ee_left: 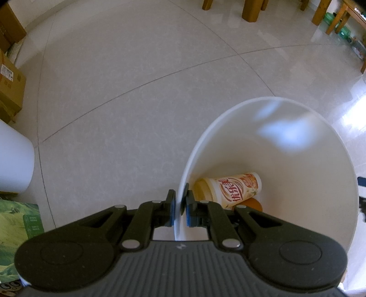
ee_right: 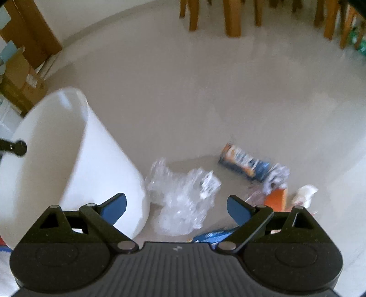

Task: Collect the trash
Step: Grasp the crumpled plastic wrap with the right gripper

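My left gripper point(ee_left: 179, 206) is shut on the rim of a white trash bin point(ee_left: 297, 146), one pad outside the wall and one inside. At the bin's bottom lies a printed paper cup point(ee_left: 235, 189) on its side, beside an orange lid point(ee_left: 252, 204). In the right wrist view the same bin point(ee_right: 96, 164) stands at the left. My right gripper point(ee_right: 176, 206) is open above crumpled clear plastic wrap point(ee_right: 183, 196) on the floor. Further right lie a blue and orange packet point(ee_right: 244, 163), an orange piece point(ee_right: 275, 198), a white crumpled wad point(ee_right: 305, 193) and a blue wrapper point(ee_right: 212, 236).
Wooden table and chair legs point(ee_left: 251, 10) stand at the far side of the tiled floor. Cardboard boxes point(ee_left: 10, 89) sit at the left, with a white container point(ee_left: 13, 160) and a green printed box point(ee_left: 16, 230) nearer. Green bottles point(ee_left: 343, 29) are at the far right.
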`<control>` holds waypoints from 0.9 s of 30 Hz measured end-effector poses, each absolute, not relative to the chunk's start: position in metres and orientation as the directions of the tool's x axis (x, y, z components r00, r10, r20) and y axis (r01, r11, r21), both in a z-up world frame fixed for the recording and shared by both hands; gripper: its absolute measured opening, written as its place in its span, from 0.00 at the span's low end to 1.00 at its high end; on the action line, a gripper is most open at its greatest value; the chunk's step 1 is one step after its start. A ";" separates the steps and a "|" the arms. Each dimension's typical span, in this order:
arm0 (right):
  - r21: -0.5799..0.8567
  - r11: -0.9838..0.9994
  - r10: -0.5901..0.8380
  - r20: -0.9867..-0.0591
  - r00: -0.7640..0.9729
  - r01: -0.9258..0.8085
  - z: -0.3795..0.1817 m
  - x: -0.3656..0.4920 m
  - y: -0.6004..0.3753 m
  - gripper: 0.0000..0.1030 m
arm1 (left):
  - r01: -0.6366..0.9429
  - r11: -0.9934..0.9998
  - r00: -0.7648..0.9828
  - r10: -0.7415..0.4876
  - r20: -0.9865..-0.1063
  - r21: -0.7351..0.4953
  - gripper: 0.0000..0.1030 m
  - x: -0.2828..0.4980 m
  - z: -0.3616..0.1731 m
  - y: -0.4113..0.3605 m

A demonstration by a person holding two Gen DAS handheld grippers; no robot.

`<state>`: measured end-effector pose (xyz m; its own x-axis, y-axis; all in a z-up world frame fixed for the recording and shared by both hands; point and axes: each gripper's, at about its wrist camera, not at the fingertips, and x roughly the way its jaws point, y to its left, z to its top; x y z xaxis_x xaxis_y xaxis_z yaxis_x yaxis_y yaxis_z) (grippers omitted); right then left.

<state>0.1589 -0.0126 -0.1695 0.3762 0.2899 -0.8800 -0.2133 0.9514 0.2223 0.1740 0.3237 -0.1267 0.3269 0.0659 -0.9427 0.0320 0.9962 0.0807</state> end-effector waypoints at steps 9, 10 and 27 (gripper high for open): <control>0.306 0.933 0.349 -0.896 0.276 -0.189 -0.252 0.178 -0.014 0.94 | 0.027 0.997 0.322 0.063 -0.945 0.076 0.07 0.175 -0.127 0.324; 0.330 0.926 0.369 -0.892 0.260 -0.184 -0.259 0.180 -0.014 0.94 | 0.027 0.997 0.322 0.063 -0.945 0.076 0.07 0.175 -0.127 0.324; 0.267 0.949 0.302 -0.924 0.235 -0.168 -0.333 0.213 0.010 0.88 | 0.031 0.996 0.319 0.071 -0.945 0.085 0.07 0.176 -0.128 0.322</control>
<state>0.2135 0.0103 -0.3326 0.2352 0.3019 -0.9239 -0.1680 0.9489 0.2673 0.1762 0.3219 -0.1276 0.3190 0.0705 -0.9451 0.0311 0.9959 0.0848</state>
